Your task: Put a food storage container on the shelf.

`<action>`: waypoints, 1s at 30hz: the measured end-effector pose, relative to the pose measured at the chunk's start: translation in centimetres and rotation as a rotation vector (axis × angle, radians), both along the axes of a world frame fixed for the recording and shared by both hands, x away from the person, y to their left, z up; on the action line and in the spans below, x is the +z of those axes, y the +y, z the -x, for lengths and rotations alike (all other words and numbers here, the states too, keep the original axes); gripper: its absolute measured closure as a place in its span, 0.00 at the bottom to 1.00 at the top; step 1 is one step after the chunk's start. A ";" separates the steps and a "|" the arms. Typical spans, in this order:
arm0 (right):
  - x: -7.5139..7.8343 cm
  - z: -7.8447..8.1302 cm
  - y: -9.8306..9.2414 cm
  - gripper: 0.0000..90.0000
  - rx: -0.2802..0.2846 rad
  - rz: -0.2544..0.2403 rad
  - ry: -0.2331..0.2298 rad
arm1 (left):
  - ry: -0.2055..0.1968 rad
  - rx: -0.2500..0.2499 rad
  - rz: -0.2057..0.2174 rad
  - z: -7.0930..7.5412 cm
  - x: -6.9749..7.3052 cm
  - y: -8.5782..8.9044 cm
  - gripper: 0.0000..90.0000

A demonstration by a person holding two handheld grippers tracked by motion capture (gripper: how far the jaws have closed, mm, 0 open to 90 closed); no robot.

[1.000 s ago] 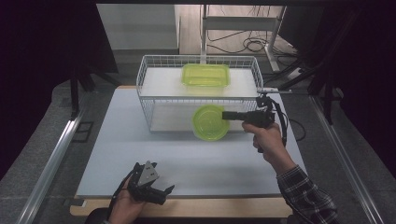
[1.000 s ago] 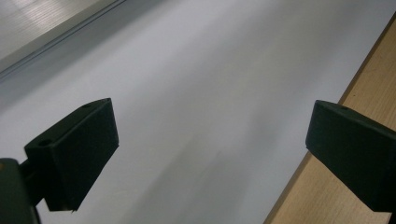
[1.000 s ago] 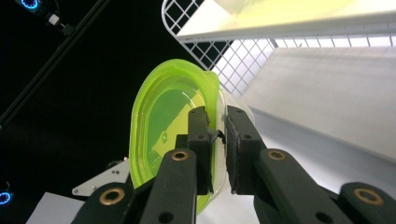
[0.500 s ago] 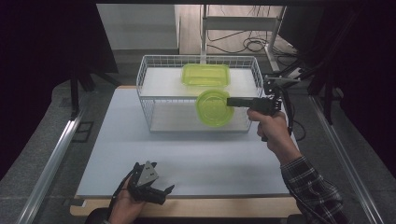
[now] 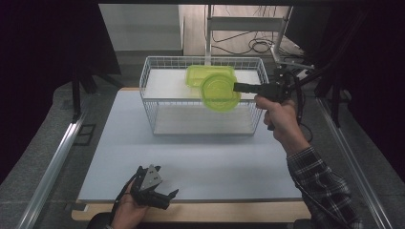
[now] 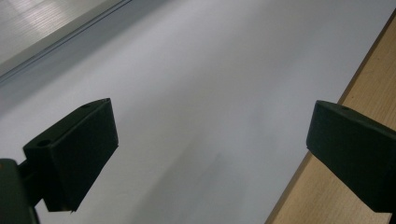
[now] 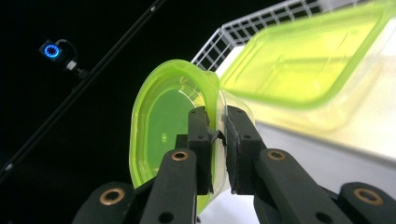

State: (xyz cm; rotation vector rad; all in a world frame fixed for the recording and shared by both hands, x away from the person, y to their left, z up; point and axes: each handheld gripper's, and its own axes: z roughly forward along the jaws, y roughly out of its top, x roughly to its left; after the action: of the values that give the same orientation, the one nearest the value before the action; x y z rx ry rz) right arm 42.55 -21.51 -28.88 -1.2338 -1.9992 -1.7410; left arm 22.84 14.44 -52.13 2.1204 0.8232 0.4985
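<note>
The left hand-held gripper point(image 5: 152, 191) rests idle on the table point(image 5: 205, 157), jaws wide apart and empty. The right hand-held gripper point(image 7: 217, 140) pinches the round green container point(image 7: 173, 121) by its rim, raised at the wire basket point(image 5: 203, 98). Just beyond lies the rectangular green container point(image 7: 308, 60), already inside. Lowering and releasing remain.

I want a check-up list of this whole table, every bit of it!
Surface: pale mat on a wooden table, bare in front.
Job's things: round green lidded container held on edge above the wire basket; rectangular green container lies inside the basket.
Clutter: nothing seen.
Grippers: right tool shut on the round container's rim; left tool open, low over the mat's near edge.
Cables: black cable hangs from the right tool; more cables on the floor behind.
Surroundings: dark curtains, metal rail at left.
</note>
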 end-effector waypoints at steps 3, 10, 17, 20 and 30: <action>0.8 -0.6 0.3 0.90 -0.029 0.004 -0.021 | 0.002 -0.001 -0.002 0.0 0.0 0.0 0.02; 2.1 -2.1 1.4 0.90 -0.109 0.019 -0.059 | 0.006 -0.003 -0.007 0.0 -0.1 -0.1 0.02; 2.5 -3.6 3.1 0.90 -0.161 0.053 -0.070 | 0.005 -0.010 -0.010 0.0 -0.1 -0.1 0.02; 2.5 -4.2 3.6 0.90 -0.192 0.068 -0.069 | 0.005 -0.014 -0.014 0.1 -0.1 -0.2 0.02; 1.8 -5.3 4.5 0.90 -0.222 0.081 -0.046 | 0.003 -0.020 -0.022 0.1 -0.1 -0.3 0.02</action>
State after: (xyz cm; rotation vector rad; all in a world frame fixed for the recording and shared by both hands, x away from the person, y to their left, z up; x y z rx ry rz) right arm 47.81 -17.01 -27.12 -1.5060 -2.0451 -1.8164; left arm 22.71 14.13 -52.28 2.1478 0.8010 0.4967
